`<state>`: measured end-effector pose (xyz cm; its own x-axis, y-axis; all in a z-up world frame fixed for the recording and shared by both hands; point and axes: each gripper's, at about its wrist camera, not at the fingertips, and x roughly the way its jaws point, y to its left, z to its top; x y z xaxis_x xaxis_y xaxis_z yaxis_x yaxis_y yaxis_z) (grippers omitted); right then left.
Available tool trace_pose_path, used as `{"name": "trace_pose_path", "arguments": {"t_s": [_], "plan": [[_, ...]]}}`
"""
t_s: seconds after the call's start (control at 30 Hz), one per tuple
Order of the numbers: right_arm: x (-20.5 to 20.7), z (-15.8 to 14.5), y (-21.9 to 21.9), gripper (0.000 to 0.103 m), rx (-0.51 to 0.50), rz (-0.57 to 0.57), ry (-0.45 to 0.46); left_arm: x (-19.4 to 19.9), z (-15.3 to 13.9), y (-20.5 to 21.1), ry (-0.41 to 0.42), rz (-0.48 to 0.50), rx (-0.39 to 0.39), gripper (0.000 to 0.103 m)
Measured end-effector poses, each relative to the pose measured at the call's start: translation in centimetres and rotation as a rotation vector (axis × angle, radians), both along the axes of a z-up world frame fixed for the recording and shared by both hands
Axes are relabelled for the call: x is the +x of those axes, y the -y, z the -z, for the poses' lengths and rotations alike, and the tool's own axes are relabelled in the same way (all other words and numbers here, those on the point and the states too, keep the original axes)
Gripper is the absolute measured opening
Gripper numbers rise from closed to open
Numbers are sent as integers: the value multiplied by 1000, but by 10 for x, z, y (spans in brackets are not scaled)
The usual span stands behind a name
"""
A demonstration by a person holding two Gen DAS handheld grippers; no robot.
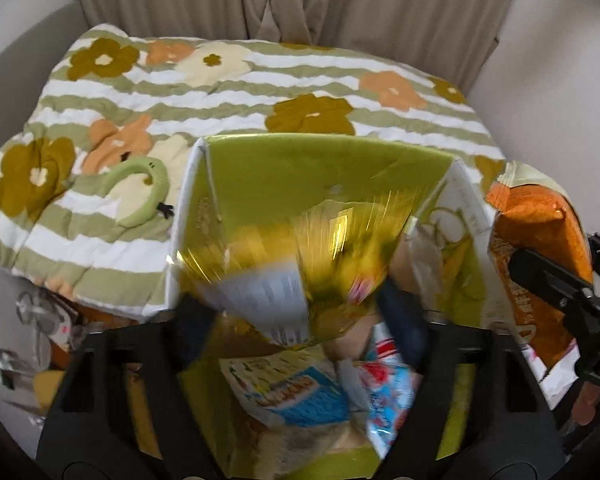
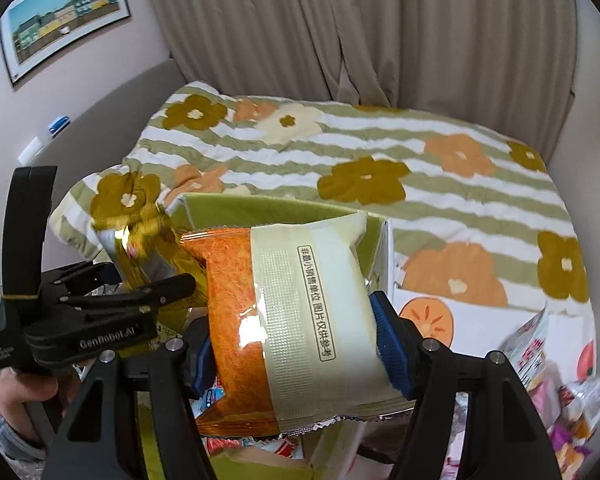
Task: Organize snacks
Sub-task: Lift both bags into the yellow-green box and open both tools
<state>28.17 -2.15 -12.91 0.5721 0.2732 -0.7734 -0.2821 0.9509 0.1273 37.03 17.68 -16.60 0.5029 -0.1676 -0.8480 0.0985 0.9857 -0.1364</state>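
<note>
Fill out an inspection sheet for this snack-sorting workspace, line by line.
Surface: green-and-white striped quilt with flowers spread over a bed.
Job's things: green-lined cardboard box holding blue and red snack packets; shiny gold foil bag, blurred, over the box; orange-and-cream snack bag.
Clutter: loose packets beside the box; green plush ring on the quilt.
Grippers: left tool open, gold bag between its fingers but not pressed; right tool shut on the orange-and-cream bag.
Cables: nothing seen.
Surroundings: beige curtain, framed picture on the wall.
</note>
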Motion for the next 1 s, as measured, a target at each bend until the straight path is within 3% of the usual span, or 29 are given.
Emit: {"name": "trace_pose_path", "arguments": {"t_s": [0.03,0.4,0.67,0.83,0.9,0.93,0.97,1.0], "plan": [[2,3,-1,63,-1,5,-8,0,1,-2,7,-6,2,100],[9,18,-13,63,-1,-22,-33,-45,-12,-25,53,-108,-14,100],[24,30,-28,63,-10,-67,-75,-65,-14,-30,48,-150,58,100],[29,36,-34,65,7,-88,-94,-76,-15,-37,46,-176,22,100],[28,37,-33,78,30,-93,-81,-81,-16,-40,44,-189,17,100],[27,36,-32,95,46,-99,-76,-83,-17,-41,45,-192,16,100],[25,35,-31,103,64,-106,-66,-85,-17,-41,47,-194,16,100],[23,33,-32,103,71,-111,-57,-88,-17,-41,49,-196,18,100]]}}
